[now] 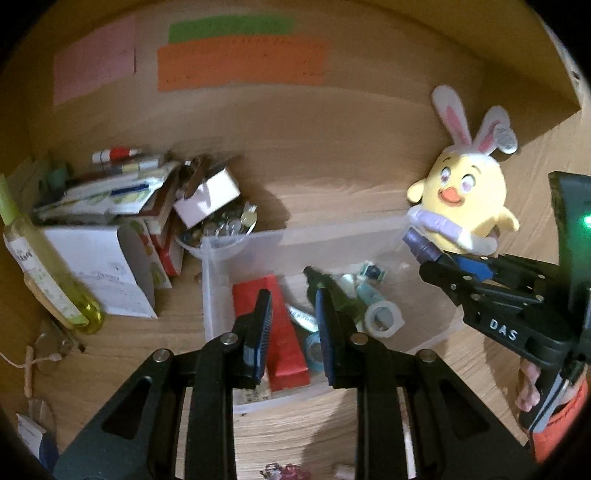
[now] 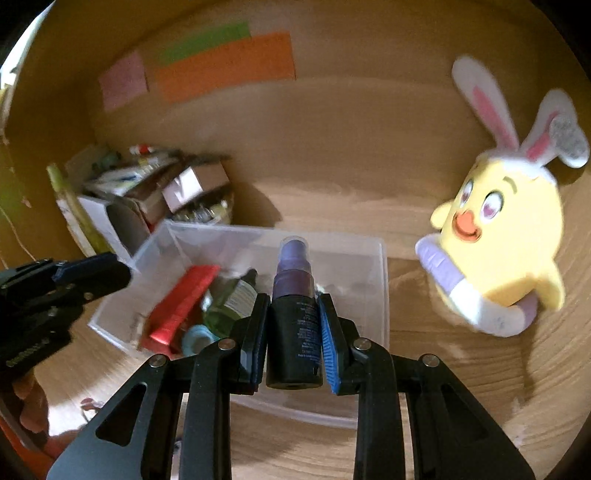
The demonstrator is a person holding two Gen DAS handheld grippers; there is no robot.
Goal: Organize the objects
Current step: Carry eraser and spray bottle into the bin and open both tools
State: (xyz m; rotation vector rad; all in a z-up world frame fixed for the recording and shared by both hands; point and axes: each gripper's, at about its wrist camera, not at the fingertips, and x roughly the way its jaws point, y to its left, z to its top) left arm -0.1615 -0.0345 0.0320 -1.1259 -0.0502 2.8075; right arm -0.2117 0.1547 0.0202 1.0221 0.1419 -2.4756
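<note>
Right claw (image 2: 293, 325) grips a dark purple-capped spray bottle (image 2: 293, 295) above the part-filled clear plastic bin (image 2: 382, 288); left claw (image 1: 293, 328) released; clutter beside it remains.

The clear bin (image 2: 384, 295) is colourless and see-through, resting on a tan wood-grain table (image 2: 332, 206). Inside it lie a red box (image 1: 280, 332), a green bottle (image 2: 229, 306) with a pale striped label, a white tape roll (image 1: 384, 317) and a light blue tape roll (image 2: 197, 338). Above the bin, the spray bottle (image 2: 293, 332) is black with small blue print and a purple neck under a clear cap. Right of the bin, the plush chick (image 2: 506, 236) is yellow with an orange beak, pink-lined white rabbit ears and a lilac-and-white scarf. On the wall behind the bin hang pink (image 1: 92, 70), green (image 1: 229, 27) and orange (image 1: 240, 64) paper sheets.
</note>
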